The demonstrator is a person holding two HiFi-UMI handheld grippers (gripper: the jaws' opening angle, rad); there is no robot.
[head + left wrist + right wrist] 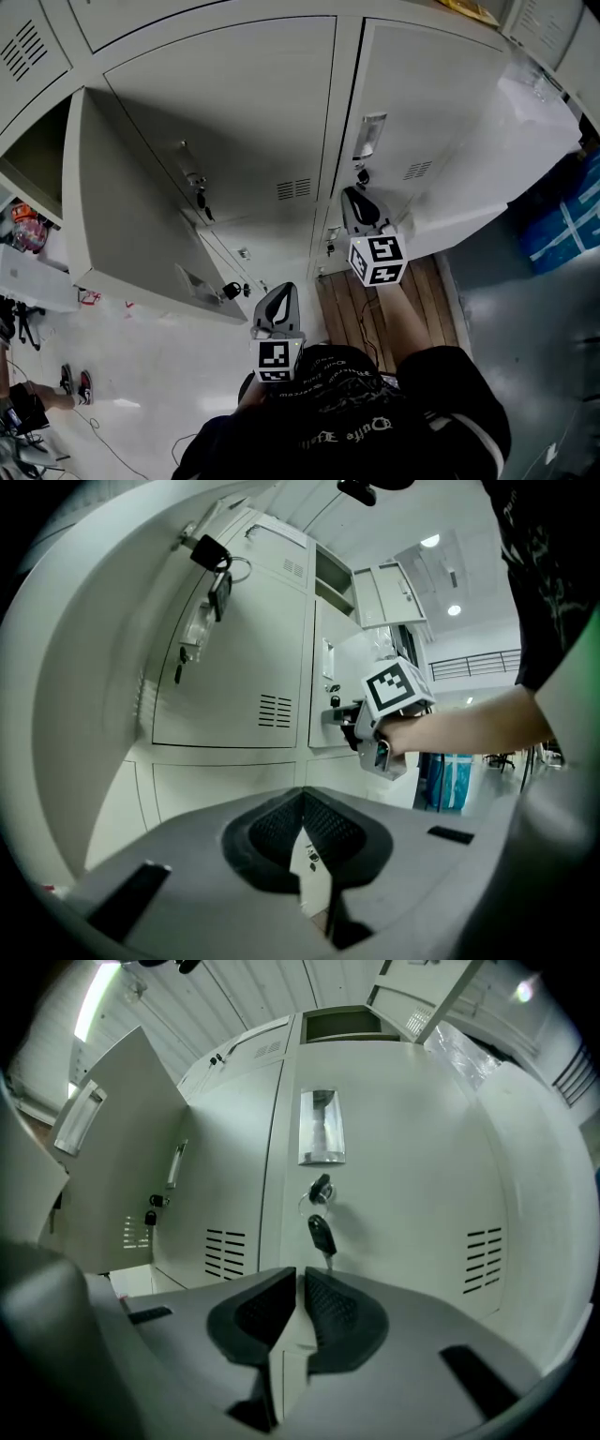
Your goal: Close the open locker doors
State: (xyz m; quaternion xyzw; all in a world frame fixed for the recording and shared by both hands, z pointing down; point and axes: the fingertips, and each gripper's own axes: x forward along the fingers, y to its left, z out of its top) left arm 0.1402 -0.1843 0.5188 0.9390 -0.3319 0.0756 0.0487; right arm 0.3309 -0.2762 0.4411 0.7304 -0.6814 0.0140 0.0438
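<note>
Swung-out pale grey metal locker door (131,216) awaits our push
We hold the empty left gripper (283,292), jaws together, beside its free edge, likely for pushing; the right gripper (355,195), jaws nearly touching, faces a closed grey locker door (394,1147) with a black key (322,1234)

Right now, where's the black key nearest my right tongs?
The black key hangs mid-frame in the right gripper view, from the lock under the label holder, just above the right tongs.

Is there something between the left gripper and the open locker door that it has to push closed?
Nothing visible. The left gripper is beside the free edge of the open locker door, and no object shows between them.
</note>
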